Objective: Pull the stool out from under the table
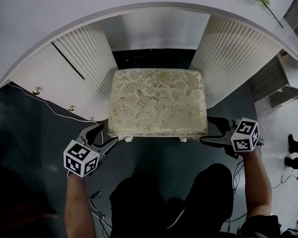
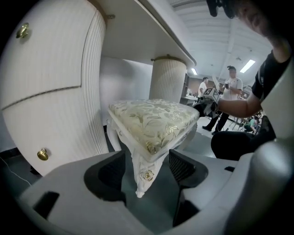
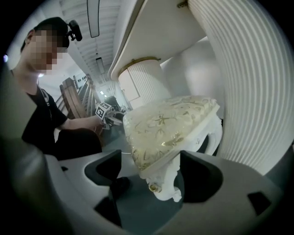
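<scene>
Left gripper (image 2: pixel 147 167) and right gripper (image 3: pixel 149 172) both stand spread, each with a front leg of the cream floral-cushioned white stool (image 1: pixel 157 101) untouched between its jaws, so a shallow bite could slip or skew it against the white ribbed table (image 1: pixel 229 54).

1. One stool (image 1: pixel 157 101).
2. One surface (image 1: pixel 135 4).
3. Two fluted pedestals: left pedestal (image 1: pixel 90 54), right pedestal (image 1: pixel 229 54).
4. Three brass knobs (image 1: pixel 70 108), all on the left.
5. Two tongs: left tongs (image 1: pixel 106 133), right tongs (image 1: pixel 206 130).
</scene>
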Tool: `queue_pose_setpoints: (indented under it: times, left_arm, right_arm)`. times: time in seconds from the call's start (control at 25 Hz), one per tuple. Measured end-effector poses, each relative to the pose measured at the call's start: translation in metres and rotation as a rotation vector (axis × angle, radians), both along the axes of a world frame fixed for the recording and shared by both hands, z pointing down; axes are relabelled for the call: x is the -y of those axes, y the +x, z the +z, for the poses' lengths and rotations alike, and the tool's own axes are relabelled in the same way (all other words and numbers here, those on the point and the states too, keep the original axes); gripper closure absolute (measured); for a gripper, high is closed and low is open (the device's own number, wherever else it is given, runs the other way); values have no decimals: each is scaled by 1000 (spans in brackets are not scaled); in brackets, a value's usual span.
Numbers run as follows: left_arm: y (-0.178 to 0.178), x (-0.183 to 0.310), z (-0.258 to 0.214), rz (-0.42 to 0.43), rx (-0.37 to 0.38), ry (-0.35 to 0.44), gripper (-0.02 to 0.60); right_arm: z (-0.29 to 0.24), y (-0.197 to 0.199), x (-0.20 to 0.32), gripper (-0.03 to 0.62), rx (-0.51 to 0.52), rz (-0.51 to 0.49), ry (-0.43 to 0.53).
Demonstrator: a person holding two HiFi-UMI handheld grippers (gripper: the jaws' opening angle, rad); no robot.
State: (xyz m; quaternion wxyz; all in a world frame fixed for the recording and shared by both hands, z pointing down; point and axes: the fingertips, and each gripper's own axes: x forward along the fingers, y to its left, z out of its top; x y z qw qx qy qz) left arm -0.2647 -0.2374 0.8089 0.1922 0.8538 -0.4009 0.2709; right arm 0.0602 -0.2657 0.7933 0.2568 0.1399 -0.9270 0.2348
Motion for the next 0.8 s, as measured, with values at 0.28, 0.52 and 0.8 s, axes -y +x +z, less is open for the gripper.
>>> queue_pose_setpoints:
  times: [0.28,0.52,0.8]
  left_arm:
    - [10,10,-8,59,-61,-40,211]
    - [30,21,6,104,-99,-83,178]
    - [29,16,9,-49,-124,-222,239]
  right_arm:
    - [-4,-3,17,198,38,71,-49]
    - [4,-12,20,187,10,69,-133]
    - [9,-11,14,260,-53,186,-289]
